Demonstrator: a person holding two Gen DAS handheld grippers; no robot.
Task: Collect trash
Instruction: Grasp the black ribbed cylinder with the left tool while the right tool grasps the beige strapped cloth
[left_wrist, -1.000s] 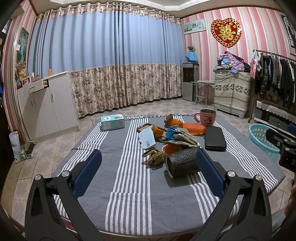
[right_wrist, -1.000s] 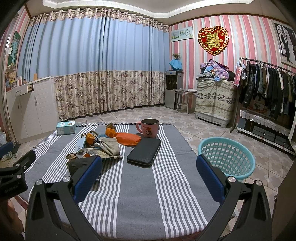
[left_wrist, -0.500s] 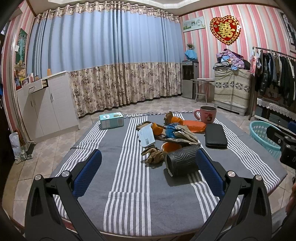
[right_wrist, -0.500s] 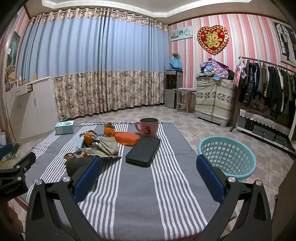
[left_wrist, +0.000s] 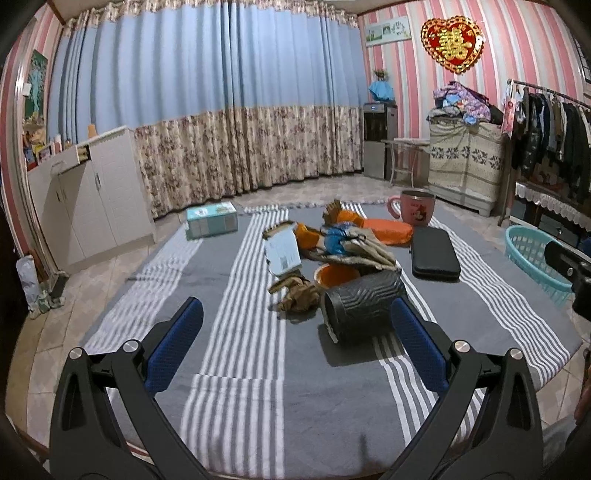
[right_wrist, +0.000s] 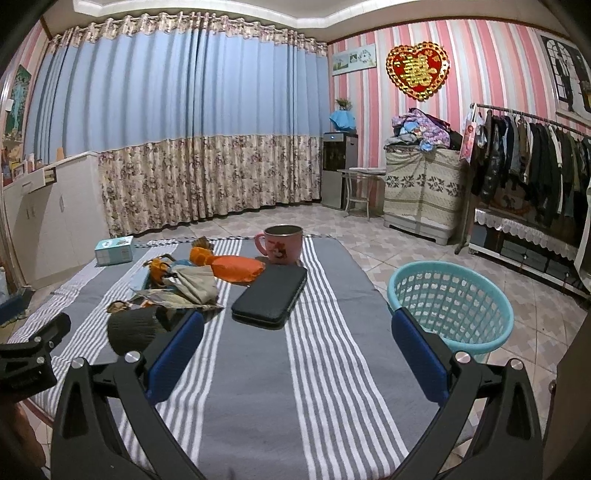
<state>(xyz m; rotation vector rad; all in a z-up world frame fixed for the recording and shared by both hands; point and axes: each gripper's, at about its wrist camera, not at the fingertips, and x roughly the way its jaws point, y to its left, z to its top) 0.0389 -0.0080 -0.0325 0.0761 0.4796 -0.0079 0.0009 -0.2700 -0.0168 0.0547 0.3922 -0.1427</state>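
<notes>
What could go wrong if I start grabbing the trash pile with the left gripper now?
The black ribbed cup lies on its side right by the crumpled brown wrapper; a sweep there could roll it. The pink mug and black case flank the pile and are probably not trash. The teal basket sits off the table's right edge, so a left gripper drop means reaching across.

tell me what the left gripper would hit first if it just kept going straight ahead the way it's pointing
Probably the crumpled brown wrapper at the near edge of the trash pile, judging by where the left gripper centres. The black ribbed cylinder lies just right of that line, close to the right finger; depth is hard to judge.
</notes>
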